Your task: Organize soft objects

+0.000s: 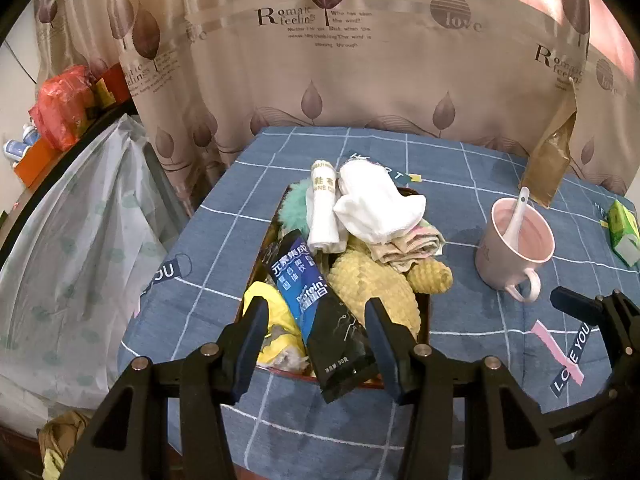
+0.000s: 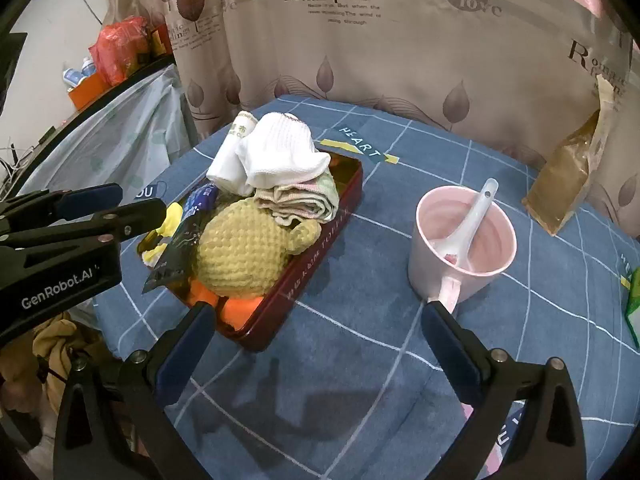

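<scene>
A dark red tray (image 2: 312, 276) on the blue checked tablecloth holds a pile of soft things: a yellow knitted plush (image 1: 372, 284) (image 2: 244, 252), white socks (image 1: 376, 204) (image 2: 280, 152), a rolled white cloth (image 1: 324, 208), a folded striped towel (image 2: 304, 200), a teal pompom (image 1: 294, 208), a yellow cloth (image 1: 276, 320) and a blue-black pouch (image 1: 320, 304). My left gripper (image 1: 316, 344) is open just above the tray's near end, over the pouch; it also shows in the right wrist view (image 2: 116, 204). My right gripper (image 2: 316, 332) is open and empty, above the cloth right of the tray.
A pink mug (image 1: 516, 244) (image 2: 464, 240) with a white spoon stands right of the tray. A brown paper bag (image 2: 568, 184) leans on the curtain at the back right. A green packet (image 1: 622, 232) lies at the far right edge. A plastic-covered rack (image 1: 80, 240) stands left.
</scene>
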Demonstrator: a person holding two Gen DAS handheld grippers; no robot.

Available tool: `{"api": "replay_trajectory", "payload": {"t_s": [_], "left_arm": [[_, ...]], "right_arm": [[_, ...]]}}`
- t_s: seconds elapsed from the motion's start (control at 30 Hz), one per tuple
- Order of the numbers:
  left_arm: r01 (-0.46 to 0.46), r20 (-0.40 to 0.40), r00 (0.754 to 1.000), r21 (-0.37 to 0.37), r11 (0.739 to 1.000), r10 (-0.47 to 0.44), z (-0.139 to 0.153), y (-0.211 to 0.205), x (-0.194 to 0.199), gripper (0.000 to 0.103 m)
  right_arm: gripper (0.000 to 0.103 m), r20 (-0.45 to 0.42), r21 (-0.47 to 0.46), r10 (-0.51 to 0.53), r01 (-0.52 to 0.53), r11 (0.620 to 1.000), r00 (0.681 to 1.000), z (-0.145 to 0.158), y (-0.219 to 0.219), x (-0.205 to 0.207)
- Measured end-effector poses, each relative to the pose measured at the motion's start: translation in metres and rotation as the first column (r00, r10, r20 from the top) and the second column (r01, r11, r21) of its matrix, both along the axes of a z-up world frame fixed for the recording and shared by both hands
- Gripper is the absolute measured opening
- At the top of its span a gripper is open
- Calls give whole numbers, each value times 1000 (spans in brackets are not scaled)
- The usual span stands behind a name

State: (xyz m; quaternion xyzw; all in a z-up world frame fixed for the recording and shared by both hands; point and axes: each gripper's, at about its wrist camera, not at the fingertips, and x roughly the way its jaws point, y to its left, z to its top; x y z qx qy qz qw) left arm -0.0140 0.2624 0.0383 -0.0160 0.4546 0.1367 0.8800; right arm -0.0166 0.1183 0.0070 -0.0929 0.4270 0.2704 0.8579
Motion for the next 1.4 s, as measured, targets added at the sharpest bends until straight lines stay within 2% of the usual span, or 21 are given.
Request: {"api": "replay_trajectory", "payload": {"t_s": [1.4], "left_arm": [[12,-8,1000,-2,1000,-12,0,-5,0,52]], "right_arm": [[102,-22,-9,7,-7,1000,1000,-6,5,-7]]}}
